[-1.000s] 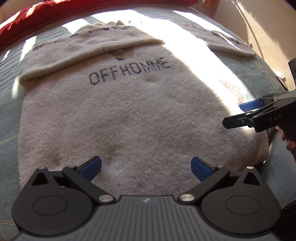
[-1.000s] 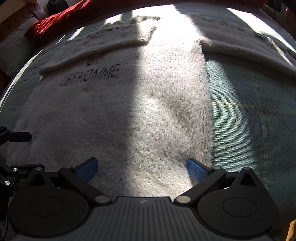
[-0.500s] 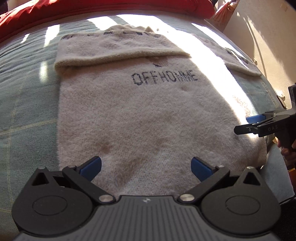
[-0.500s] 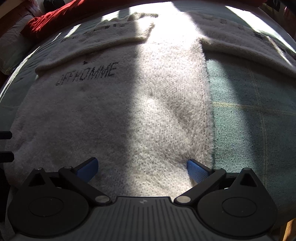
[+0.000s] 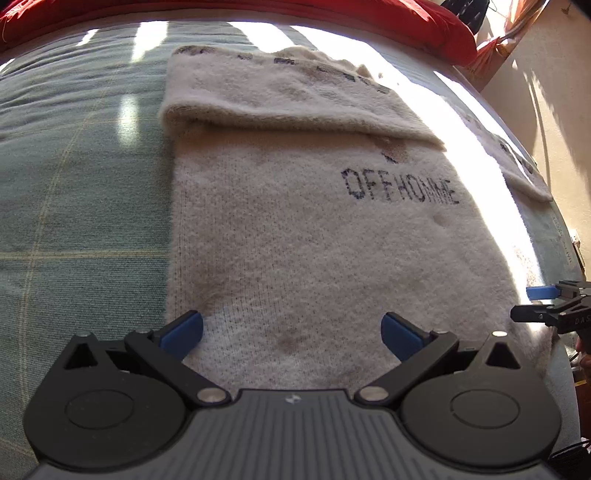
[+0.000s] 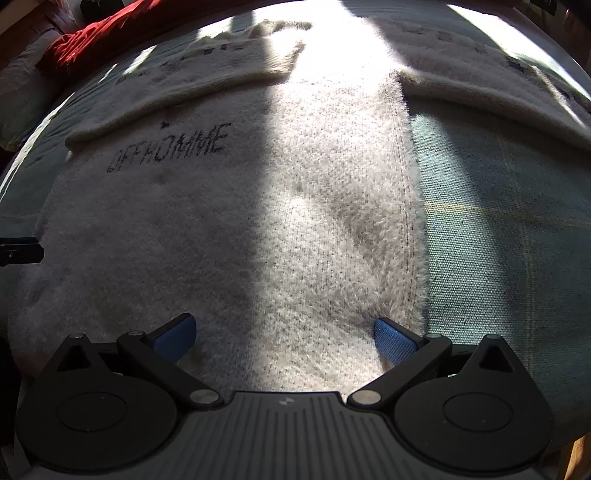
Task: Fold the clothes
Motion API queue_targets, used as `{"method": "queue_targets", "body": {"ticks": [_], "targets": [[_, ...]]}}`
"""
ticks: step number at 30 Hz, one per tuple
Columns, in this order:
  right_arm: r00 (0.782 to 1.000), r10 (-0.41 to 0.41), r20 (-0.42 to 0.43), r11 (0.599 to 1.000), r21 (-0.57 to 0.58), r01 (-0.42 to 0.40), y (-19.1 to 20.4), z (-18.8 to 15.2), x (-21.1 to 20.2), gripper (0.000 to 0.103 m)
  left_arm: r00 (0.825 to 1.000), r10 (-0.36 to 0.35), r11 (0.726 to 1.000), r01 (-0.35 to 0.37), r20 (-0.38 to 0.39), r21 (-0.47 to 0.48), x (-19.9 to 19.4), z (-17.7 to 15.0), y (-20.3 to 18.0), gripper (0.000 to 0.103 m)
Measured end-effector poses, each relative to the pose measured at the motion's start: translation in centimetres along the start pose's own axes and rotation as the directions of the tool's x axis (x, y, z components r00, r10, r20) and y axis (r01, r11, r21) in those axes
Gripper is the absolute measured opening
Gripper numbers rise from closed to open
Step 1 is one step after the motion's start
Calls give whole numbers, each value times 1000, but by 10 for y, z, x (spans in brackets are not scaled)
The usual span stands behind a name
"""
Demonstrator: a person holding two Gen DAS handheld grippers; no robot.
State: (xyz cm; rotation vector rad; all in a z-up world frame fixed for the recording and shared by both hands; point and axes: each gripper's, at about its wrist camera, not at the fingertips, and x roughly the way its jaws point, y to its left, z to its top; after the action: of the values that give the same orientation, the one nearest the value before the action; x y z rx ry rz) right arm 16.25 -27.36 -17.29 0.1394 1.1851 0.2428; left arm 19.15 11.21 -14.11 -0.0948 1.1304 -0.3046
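A cream fuzzy sweater (image 5: 303, 229) with the dark lettering "OFFHOMME" (image 5: 400, 190) lies flat on the bed, its left sleeve (image 5: 280, 103) folded across the chest. My left gripper (image 5: 291, 334) is open over the hem near the sweater's left bottom corner. My right gripper (image 6: 284, 338) is open over the hem near the right side seam (image 6: 410, 221); its tip also shows at the right edge of the left wrist view, right gripper (image 5: 543, 302). In the right wrist view the right sleeve (image 6: 491, 92) stretches out sideways over the bedcover. Nothing is held.
The bed wears a pale green checked cover (image 5: 81, 206), seen also as the cover (image 6: 498, 229). A red blanket (image 5: 236, 11) lies along the far side. A beige wall (image 5: 554, 110) stands to the right. Strong sun stripes cross the sweater.
My left gripper has slid left along the hem, from the middle to the left bottom corner. The right gripper has barely moved. Both stay open.
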Motion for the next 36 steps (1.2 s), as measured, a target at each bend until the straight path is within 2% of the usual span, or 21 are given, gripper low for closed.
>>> {"method": "queue_targets", "body": {"ticks": [2, 5, 7, 10, 14, 18, 21, 23, 27, 31, 36], "targets": [[1000, -6, -1, 1000, -7, 6, 1, 0, 0, 103, 1000, -10, 999, 10, -1, 43, -9, -6, -13, 102], [1000, -17, -6, 1000, -13, 17, 4, 0, 1, 103, 995, -97, 991, 98, -17, 91, -15, -19, -34, 102], [1000, -22, -15, 1000, -13, 22, 5, 2, -1, 103, 991, -126, 984, 130, -41, 120, -9, -28, -49, 102], [1000, -9, -15, 1000, 10, 9, 2, 6, -9, 103, 987, -127, 977, 141, -93, 159, 5, -44, -67, 102], [999, 45, 8, 995, 93, -46, -12, 7, -24, 103, 993, -86, 974, 100, -75, 202, -1, -51, -76, 102], [980, 197, 31, 961, 193, -200, -25, 8, -35, 103, 999, -45, 972, 50, -30, 228, -12, -51, -82, 102], [937, 346, 39, 901, 266, -344, -26, 9, -31, 103, 999, -18, 972, 11, 27, 234, -18, -39, -89, 102], [921, 390, 12, 876, 304, -375, -22, 7, -23, 103, 998, -9, 973, -5, 62, 231, -21, -31, -94, 102], [932, 361, -41, 889, 317, -331, -19, -5, -13, 103, 994, -18, 979, -5, 111, 202, -19, -15, -106, 102], [928, 372, -19, 875, 341, -343, -29, -13, -20, 103, 992, -23, 982, 0, 125, 187, -8, -3, -119, 102], [944, 329, 24, 894, 315, -319, -36, -5, -32, 103, 994, -11, 981, -10, 107, 193, 15, 1, -132, 102]]}}
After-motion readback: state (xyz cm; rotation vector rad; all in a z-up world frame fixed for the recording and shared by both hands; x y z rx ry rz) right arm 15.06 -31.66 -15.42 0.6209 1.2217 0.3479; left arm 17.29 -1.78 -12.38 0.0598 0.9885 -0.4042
